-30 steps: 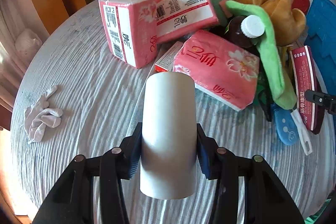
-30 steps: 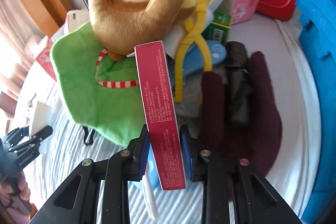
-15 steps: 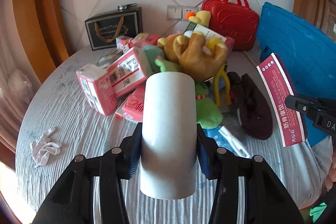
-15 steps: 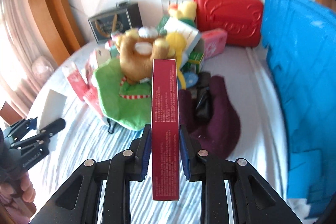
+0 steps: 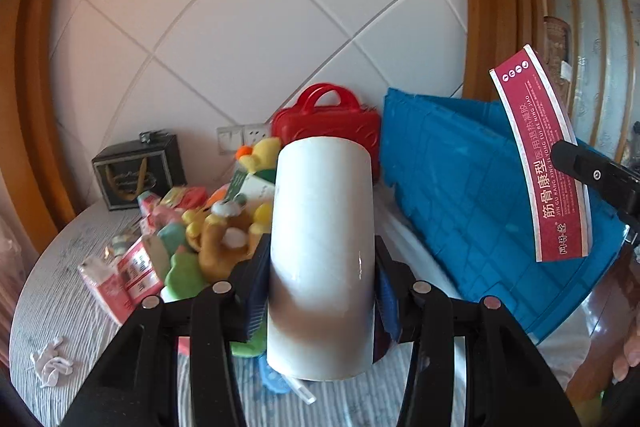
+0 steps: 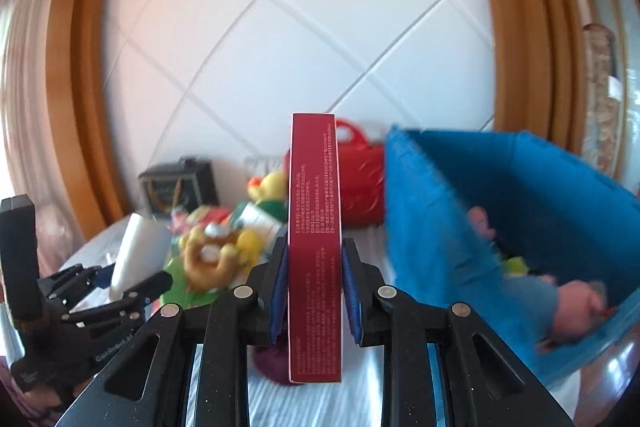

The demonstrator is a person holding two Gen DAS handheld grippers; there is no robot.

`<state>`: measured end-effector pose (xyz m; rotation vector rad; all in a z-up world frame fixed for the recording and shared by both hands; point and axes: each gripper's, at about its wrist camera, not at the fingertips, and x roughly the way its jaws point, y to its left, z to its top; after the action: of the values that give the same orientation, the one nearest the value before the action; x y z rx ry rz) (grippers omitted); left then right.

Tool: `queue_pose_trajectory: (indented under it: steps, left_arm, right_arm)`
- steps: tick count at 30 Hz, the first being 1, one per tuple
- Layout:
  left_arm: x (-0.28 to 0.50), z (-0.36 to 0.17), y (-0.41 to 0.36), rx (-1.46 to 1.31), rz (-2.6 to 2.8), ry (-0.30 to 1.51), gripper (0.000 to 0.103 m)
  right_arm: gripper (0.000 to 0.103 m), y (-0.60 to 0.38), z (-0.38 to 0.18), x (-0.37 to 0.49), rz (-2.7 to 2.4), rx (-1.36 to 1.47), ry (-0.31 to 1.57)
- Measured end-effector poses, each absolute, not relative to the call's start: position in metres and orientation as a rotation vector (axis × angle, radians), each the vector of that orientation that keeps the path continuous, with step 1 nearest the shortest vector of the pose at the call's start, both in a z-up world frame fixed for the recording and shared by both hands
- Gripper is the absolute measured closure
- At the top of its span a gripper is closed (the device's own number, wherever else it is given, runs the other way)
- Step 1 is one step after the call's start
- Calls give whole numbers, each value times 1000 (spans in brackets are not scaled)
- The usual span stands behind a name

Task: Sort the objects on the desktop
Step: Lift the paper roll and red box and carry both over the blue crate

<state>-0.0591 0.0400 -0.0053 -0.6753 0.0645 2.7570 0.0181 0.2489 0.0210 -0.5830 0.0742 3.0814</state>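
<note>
Both grippers lifted off tabletop (image 5: 60, 291) since earlier frame, pile now lower left. Left gripper (image 5: 320, 291) jaws clamp white cylindrical roll (image 5: 322, 247); right gripper (image 6: 314, 291) jaws pinch slim dark-red cardboard box (image 6: 314, 247). Blue plastic bin (image 6: 432, 227) at right: likely drop target.

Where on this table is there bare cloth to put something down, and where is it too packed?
Free: the near-left stretch of the grey striped tablecloth, bordered by the crumpled white tissue and the pink tissue packs. Crowded: the middle, where the brown plush toy tops a heap running back to the red plastic case; the blue plastic bin fills the right.
</note>
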Motion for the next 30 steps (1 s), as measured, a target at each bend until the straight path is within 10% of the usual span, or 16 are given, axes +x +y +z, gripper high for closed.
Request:
queue_pose_trajectory:
  steps: [30]
  left_arm:
    - [-88, 53, 365, -841, 2437, 244, 58]
  right_arm:
    - [79, 504, 41, 22, 2648, -630, 94]
